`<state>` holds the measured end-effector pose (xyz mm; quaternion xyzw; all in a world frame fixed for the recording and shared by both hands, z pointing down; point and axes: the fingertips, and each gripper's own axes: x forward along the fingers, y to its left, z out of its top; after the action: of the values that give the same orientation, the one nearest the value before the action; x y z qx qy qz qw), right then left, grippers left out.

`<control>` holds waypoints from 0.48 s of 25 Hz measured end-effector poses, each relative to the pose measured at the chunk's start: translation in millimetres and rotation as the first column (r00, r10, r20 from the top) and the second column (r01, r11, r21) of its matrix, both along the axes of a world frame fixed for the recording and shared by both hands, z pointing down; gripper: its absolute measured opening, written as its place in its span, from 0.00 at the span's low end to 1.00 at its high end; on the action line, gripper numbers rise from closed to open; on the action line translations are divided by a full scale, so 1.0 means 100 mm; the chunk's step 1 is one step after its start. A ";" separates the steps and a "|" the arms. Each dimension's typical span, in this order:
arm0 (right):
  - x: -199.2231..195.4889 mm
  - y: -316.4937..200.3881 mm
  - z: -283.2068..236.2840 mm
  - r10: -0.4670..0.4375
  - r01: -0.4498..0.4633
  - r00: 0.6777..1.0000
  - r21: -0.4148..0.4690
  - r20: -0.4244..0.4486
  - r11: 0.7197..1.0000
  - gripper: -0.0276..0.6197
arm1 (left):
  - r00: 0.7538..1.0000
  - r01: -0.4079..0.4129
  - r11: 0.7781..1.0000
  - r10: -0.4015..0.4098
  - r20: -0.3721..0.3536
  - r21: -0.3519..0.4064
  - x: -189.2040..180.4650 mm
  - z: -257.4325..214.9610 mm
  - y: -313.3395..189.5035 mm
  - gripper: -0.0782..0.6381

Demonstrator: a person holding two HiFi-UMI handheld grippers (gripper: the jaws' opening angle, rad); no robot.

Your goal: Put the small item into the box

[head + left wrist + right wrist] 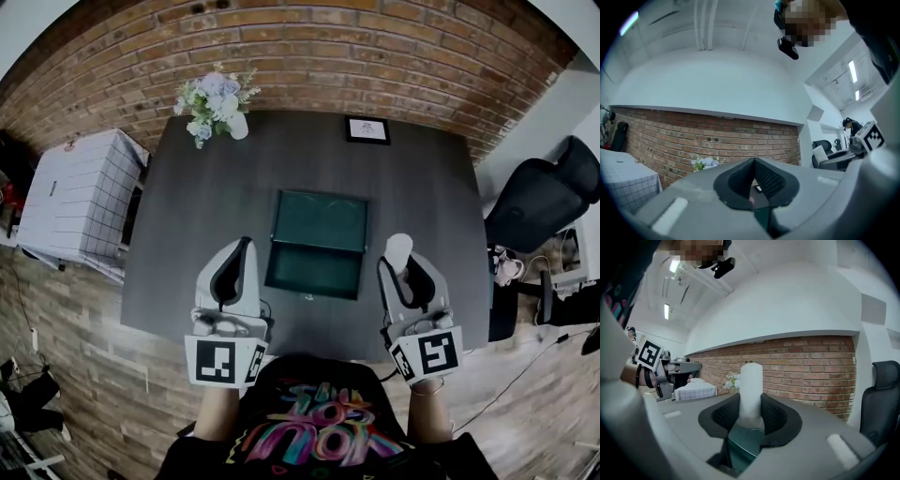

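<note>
Right tongs clamped on white cylinder, beside open green box; left tongs together, empty.

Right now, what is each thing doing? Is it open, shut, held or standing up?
left claw: shut, nothing in it.
right claw: shut on the white cylinder.
white cylinder: held upright, not in the box yet.
green box: open on the table, looks empty.
flower vase: standing upright at the table's far corner.
</note>
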<state>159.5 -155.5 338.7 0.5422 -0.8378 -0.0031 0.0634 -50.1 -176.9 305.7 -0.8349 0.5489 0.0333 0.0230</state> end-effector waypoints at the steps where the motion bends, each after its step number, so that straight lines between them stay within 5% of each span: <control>1: 0.00 -0.01 0.02 -0.003 0.003 1.000 -0.007 -0.005 1.000 0.25 | 1.000 0.001 1.000 -0.001 -0.002 -0.003 0.01 0.01 -0.03 0.11; 12: 0.01 -0.08 0.19 -0.064 0.062 0.997 -0.053 -0.049 0.997 0.25 | 1.000 -0.004 1.000 0.004 0.008 -0.029 0.13 0.13 -0.09 0.11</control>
<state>160.7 -163.7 357.7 0.5134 -0.8525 0.0030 0.0984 -37.2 -186.3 318.6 -0.8364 0.5476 0.0222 0.0129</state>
